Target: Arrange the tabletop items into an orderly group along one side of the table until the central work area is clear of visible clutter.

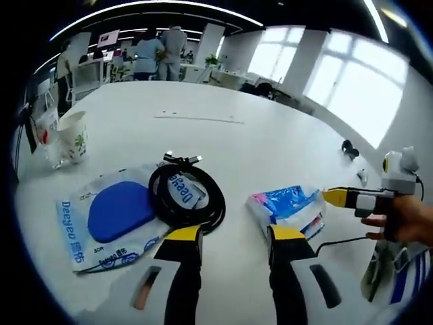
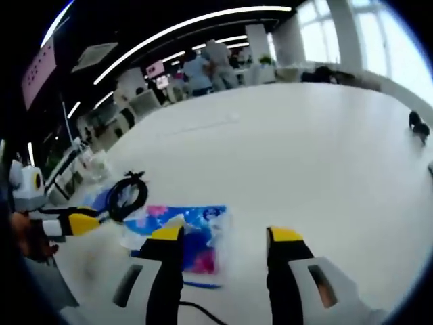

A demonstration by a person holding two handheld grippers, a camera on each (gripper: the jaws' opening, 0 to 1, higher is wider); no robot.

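On the white table [image 1: 270, 135] lie a white packet with a blue pad [image 1: 118, 213], a coiled black cable [image 1: 186, 196] partly resting on it, and a blue-and-pink plastic packet [image 1: 287, 206]. My left gripper [image 1: 233, 237] stands open just in front of the cable and the blue-and-pink packet, holding nothing. The right gripper [image 1: 338, 198] comes in from the right, its yellow tips next to that packet. In the right gripper view my right gripper [image 2: 223, 237] is open above the blue-and-pink packet [image 2: 183, 233], with the cable [image 2: 128, 196] farther left and the left gripper [image 2: 74, 223] at the left edge.
A paper cup [image 1: 73, 135] and a clear glass [image 1: 51, 145] stand at the table's left edge. A small black object [image 1: 350, 147] lies far right. A striped bag [image 1: 396, 267] hangs near a hand [image 1: 399, 220]. People stand at desks [image 1: 155, 51] behind.
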